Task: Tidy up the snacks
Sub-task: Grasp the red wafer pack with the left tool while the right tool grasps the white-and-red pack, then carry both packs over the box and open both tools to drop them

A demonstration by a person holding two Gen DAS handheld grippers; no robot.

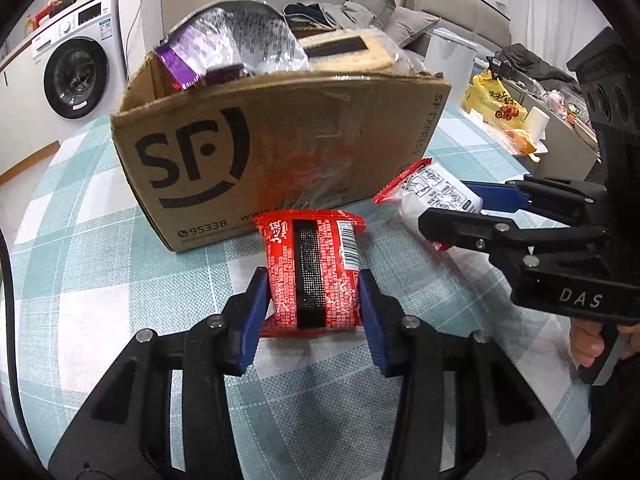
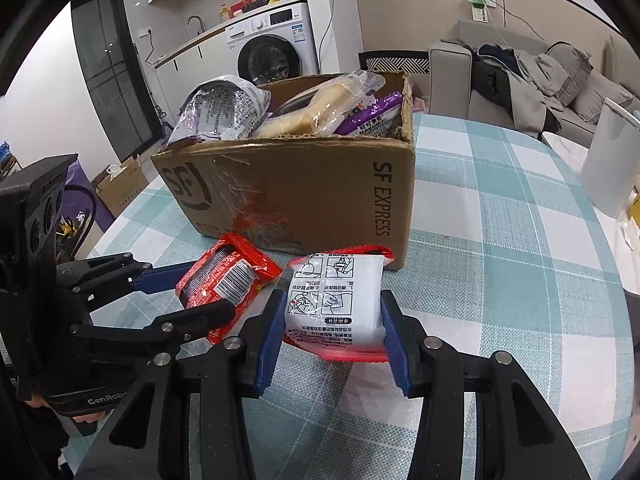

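A cardboard SF Express box (image 1: pixel 280 148) stands on the checked tablecloth, filled with snack packs; it also shows in the right wrist view (image 2: pixel 304 192). My left gripper (image 1: pixel 314 284) is shut on a red snack pack (image 1: pixel 312 272) just in front of the box; the pack also shows in the right wrist view (image 2: pixel 228 284). My right gripper (image 2: pixel 330 320) is shut on a white and red snack pack (image 2: pixel 336 300), next to the red one. The right gripper (image 1: pixel 452 206) and its pack (image 1: pixel 432 192) show in the left wrist view.
A white container (image 2: pixel 608 160) stands at the table's right edge. A yellow bag (image 1: pixel 494 100) and clutter lie beyond the table. A washing machine (image 2: pixel 272 48) and a sofa (image 2: pixel 532 76) stand behind.
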